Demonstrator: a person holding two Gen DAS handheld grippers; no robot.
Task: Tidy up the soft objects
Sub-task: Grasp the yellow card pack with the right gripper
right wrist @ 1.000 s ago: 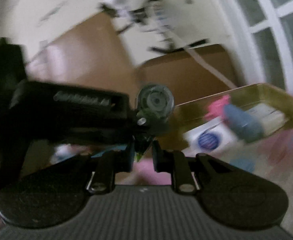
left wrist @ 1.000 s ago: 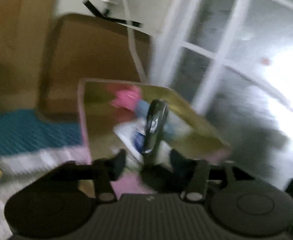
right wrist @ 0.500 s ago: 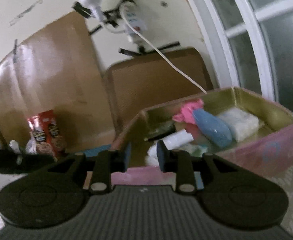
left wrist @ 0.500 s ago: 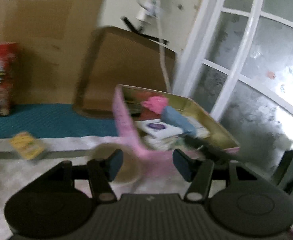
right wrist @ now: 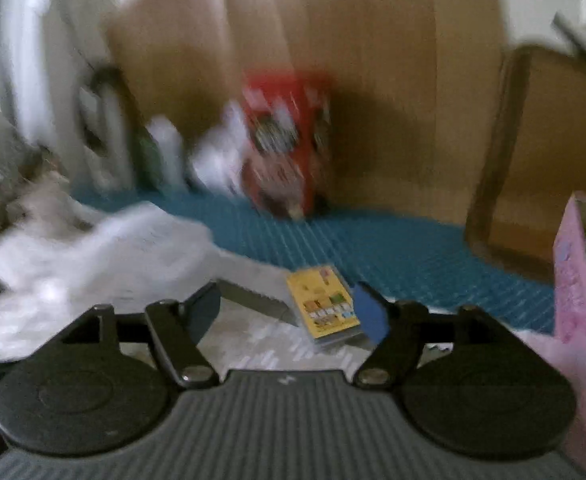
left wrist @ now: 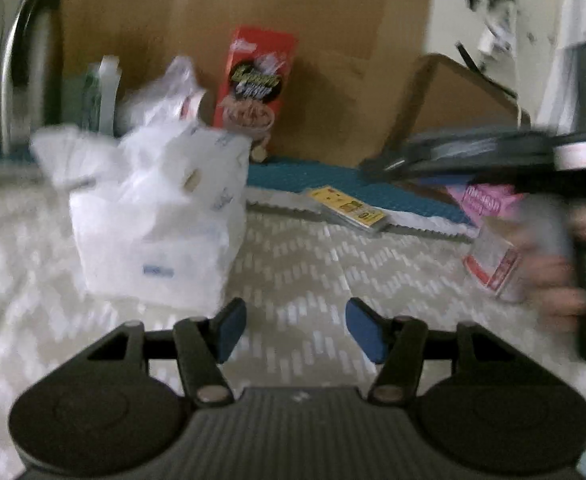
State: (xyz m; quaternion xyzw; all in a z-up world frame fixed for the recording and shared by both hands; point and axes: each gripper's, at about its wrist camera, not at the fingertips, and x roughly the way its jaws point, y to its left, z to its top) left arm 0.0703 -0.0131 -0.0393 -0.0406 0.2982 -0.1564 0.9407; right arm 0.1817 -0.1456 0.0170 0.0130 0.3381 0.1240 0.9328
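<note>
Both views have swung away from the pink box [right wrist: 577, 280] toward the clutter along the cardboard backdrop. A second ago the two tongs carried a dark roll-like item between them over the box; now neither carries anything, so that item is most likely dropped off, and the hunt for the next soft piece begins.

Left tongs [left wrist: 295, 330]: blue pads apart, nothing between them, only patterned floor covering [left wrist: 293, 256] below. Right tongs [right wrist: 285, 314]: jaws opening, empty; a yellow card pack [right wrist: 325, 306] lies beyond the gap, untouched.

The task's likely next thing: a white plastic bag [left wrist: 157, 216], crumpled and soft, sitting on the floor covering ahead-left of the left tongs, near but not touching. In the right view it shows as a white blur at left.

Count, as far as blur allows:
- white plastic bag: one large; a second smaller white bundle behind it, uncertain
- red cereal box [left wrist: 257, 84]: one, upright against the cardboard
- yellow card pack: one
- pink box: one, at far right edge
- teal mat [right wrist: 393, 248]: one

A hand [left wrist: 557, 276] grips the other tool's handle at right of the left view.
</note>
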